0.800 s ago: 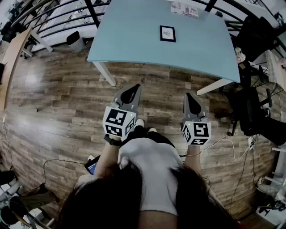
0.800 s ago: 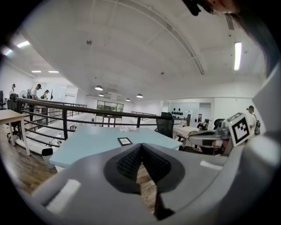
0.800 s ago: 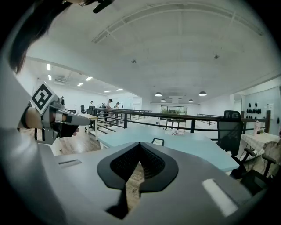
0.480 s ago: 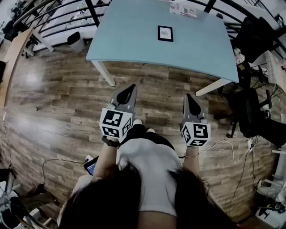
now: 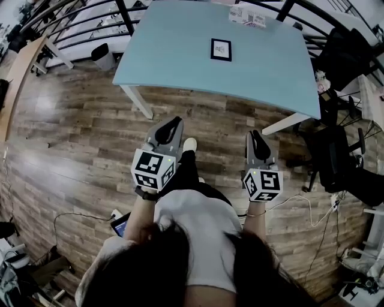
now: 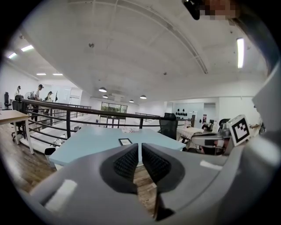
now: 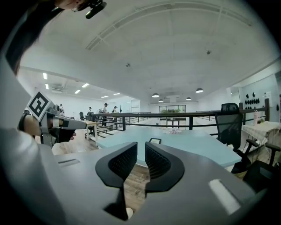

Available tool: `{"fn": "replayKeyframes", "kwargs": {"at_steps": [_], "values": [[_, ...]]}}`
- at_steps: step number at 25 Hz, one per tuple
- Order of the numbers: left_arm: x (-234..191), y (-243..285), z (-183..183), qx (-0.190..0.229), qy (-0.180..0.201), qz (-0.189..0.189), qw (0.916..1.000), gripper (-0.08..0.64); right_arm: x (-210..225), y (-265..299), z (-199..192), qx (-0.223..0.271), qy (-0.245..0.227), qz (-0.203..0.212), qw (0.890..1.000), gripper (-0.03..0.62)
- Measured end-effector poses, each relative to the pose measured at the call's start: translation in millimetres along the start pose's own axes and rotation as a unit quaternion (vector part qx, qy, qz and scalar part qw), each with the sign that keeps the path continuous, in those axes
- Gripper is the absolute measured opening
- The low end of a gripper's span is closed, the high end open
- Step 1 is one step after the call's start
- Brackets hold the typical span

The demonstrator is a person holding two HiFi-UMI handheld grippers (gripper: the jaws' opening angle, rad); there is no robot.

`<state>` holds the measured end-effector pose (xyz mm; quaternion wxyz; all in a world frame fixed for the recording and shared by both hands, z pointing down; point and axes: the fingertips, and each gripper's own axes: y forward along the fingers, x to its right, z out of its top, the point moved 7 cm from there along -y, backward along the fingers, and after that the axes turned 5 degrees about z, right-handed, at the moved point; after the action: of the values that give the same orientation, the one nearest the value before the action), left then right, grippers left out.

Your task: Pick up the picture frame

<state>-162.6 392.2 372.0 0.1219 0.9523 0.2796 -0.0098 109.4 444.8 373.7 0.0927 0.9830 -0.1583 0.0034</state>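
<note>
The picture frame [image 5: 221,49], small with a black border, lies flat toward the far side of the light blue table [image 5: 180,60]. Both gripper views show it far off, beyond the jaws: picture frame [image 6: 125,141], picture frame [image 7: 154,141]. I stand on the wood floor, short of the table. My left gripper [image 5: 171,125] and right gripper [image 5: 255,137] are held side by side in front of me, well away from the frame. In the left gripper [image 6: 139,151] the jaws are shut with nothing between them. The right gripper [image 7: 141,151] is also shut and empty.
Printed papers [image 5: 247,13] lie at the table's far edge. Black office chairs [image 5: 339,150] stand to the right, a dark bin [image 5: 101,55] to the table's left, and a black railing runs behind. A white cable [image 5: 312,207] trails on the floor at right.
The table and frame have shifted slightly in the head view as I step forward. A shoe now shows between the grippers. Both grippers sit a little lower in the picture, still shut.
</note>
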Motion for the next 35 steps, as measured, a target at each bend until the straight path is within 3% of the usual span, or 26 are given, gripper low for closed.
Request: {"fn": "replayKeyframes", "kwargs": {"at_steps": [8, 20, 26, 35], "values": [[-26, 75, 13, -0.006, 0.003, -0.008, 0.9999, 0.02, 38, 65, 8, -0.005, 0.013, -0.001, 1.0, 0.055], [-98, 191, 51, -0.016, 0.004, -0.02, 0.9997, 0.038, 79, 190, 41, -0.014, 0.024, -0.006, 1.0, 0.058], [-131, 227, 55, -0.033, -0.002, -0.032, 0.9989, 0.1, 85, 236, 46, -0.024, 0.034, -0.009, 0.999, 0.058], [-155, 250, 55, -0.052, -0.01, -0.052, 0.9972, 0.103, 78, 264, 43, -0.052, 0.044, -0.018, 0.997, 0.058]]}}
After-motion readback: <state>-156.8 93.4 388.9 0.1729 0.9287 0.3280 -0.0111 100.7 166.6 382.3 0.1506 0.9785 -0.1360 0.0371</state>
